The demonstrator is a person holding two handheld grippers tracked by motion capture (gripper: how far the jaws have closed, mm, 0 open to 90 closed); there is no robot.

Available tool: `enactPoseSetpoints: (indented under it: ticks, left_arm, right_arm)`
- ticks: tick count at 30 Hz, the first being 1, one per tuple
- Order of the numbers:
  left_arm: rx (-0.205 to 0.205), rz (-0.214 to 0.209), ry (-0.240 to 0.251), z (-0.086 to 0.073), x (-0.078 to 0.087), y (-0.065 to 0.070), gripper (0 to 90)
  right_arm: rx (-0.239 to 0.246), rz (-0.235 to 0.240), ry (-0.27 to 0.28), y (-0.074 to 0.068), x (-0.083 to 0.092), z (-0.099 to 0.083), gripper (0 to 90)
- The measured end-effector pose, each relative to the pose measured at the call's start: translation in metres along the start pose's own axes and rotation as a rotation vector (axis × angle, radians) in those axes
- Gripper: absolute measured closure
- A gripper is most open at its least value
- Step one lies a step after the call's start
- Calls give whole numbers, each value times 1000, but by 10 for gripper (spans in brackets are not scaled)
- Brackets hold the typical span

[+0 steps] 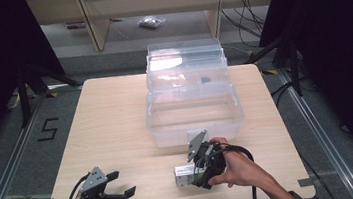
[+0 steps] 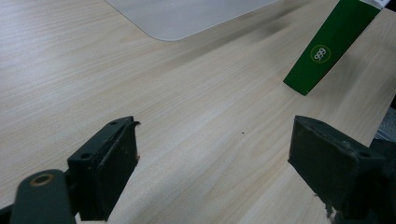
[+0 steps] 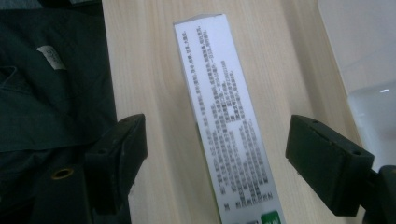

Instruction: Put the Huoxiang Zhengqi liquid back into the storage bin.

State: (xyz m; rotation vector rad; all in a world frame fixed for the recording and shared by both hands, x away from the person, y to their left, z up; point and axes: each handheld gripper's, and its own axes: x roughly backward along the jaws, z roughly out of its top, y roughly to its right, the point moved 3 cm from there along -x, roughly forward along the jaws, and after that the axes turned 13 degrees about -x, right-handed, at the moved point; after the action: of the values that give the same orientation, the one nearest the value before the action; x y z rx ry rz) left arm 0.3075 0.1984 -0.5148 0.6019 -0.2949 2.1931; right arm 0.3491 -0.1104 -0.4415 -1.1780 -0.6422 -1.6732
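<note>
While your right gripper (image 3: 215,140) straddles the box (image 3: 224,126) near the table's (image 1: 116,116) front edge, jaws wide, left gripper (image 2: 210,158) wide and empty, close and lift.

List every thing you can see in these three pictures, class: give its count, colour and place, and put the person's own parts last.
small box: one, white with a green side, near table edge, between the right gripper's open jaws
storage bin: one, clear plastic, table centre
lid: one, clear, open behind the bin at the far edge
table: one, light wood
bag: one, clear, on the floor beyond
left gripper: one, black, open, near left corner
right gripper: one, black, open around the box
hands: two, at the bottom edge
</note>
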Motion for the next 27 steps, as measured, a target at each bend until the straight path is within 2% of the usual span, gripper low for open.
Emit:
enactPoseSetpoints:
  ticks: [2,3,4,6,8,9,10,11,15,16,17,18,20,21,22,26,27]
  left_arm:
    - [6,0,5,0,-1,0,148]
    - [6,1,4,0,-1,0,148]
    - [6,1,6,0,-1,0,148]
    - [2,-1,-6,0,0,0,148]
    - [-1,-1,-8,0,1,0,148]
    - [3,-1,-6,0,0,0,148]
    - [3,-2,-6,0,0,0,148]
    - [3,-2,-6,0,0,0,148]
    - [-3,-3,-8,0,0,0,148]
    - [-2,-3,-9,0,0,0,148]
    - [-2,-3,-10,0,0,0,148]
    - [-3,-3,-8,0,0,0,148]
    - [-1,-4,-2,0,0,1,148]
    - [-1,-4,-2,0,0,1,148]
    - [-3,-4,-7,0,0,0,148]
    - [-1,-5,-3,0,0,1,148]
    - [-1,-5,-3,0,0,1,148]
  right_arm:
    - [9,-5,-37,-1,-6,3,240]
    - [-22,-14,-67,-2,-7,3,245]
    - [-29,-21,-90,-2,-9,3,249]
    - [-10,-38,-111,1,-15,4,271]
    - [-31,-48,-128,2,-17,3,285]
    - [25,-57,-140,7,-18,3,292]
    - [26,-55,-145,7,-19,3,305]
    - [0,-59,-155,6,-19,2,312]
    - [36,-50,-170,9,-22,3,345]
    - [13,-58,-197,8,-23,3,381]
    - [58,-51,-202,12,-25,4,389]
    - [39,-63,-212,12,-26,3,406]
    - [52,-65,-234,13,-26,4,436]
    - [80,-56,-234,14,-28,5,448]
    - [68,-62,-240,14,-27,4,467]
    - [90,-60,-276,11,-28,6,572]
    - [122,-61,-283,11,-28,7,585]
